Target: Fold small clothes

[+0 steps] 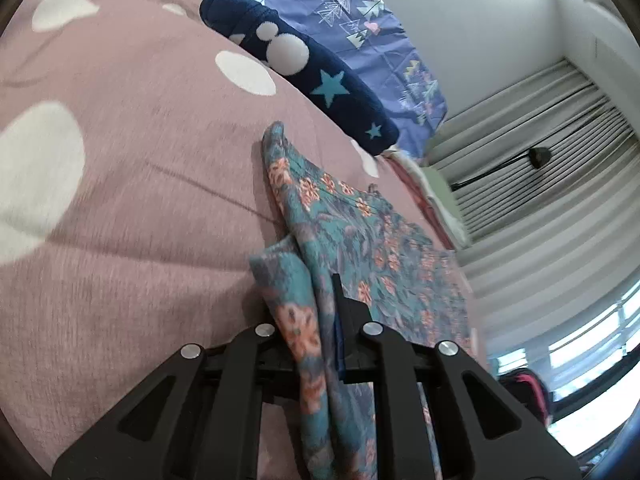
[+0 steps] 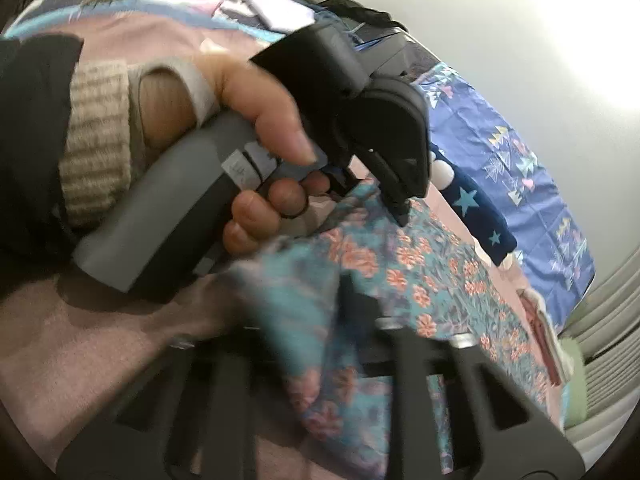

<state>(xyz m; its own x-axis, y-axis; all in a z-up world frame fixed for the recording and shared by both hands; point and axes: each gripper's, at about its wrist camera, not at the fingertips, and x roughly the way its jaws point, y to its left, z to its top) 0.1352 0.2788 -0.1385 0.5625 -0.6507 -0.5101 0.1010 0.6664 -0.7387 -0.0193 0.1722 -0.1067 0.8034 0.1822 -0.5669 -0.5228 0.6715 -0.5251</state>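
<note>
A teal garment with orange flowers (image 1: 360,240) lies on the pink dotted bedspread (image 1: 140,200). In the left wrist view my left gripper (image 1: 325,296) is shut on a bunched edge of it, and the cloth hangs down between the black fingers (image 1: 337,284). In the right wrist view the same garment (image 2: 440,288) spreads ahead. My right gripper (image 2: 340,304) is blurred, with a fold of the cloth pinched between its jaws. A hand (image 2: 256,92) holds the left gripper (image 2: 402,216) just above, with its tips down on the cloth.
A navy cushion with stars and white dots (image 1: 312,72) lies beyond the garment, and a blue patterned sheet (image 1: 360,20) behind it. Folded cloth (image 1: 432,200) sits at the bed's far edge. Pleated curtains (image 1: 540,220) and a window are to the right.
</note>
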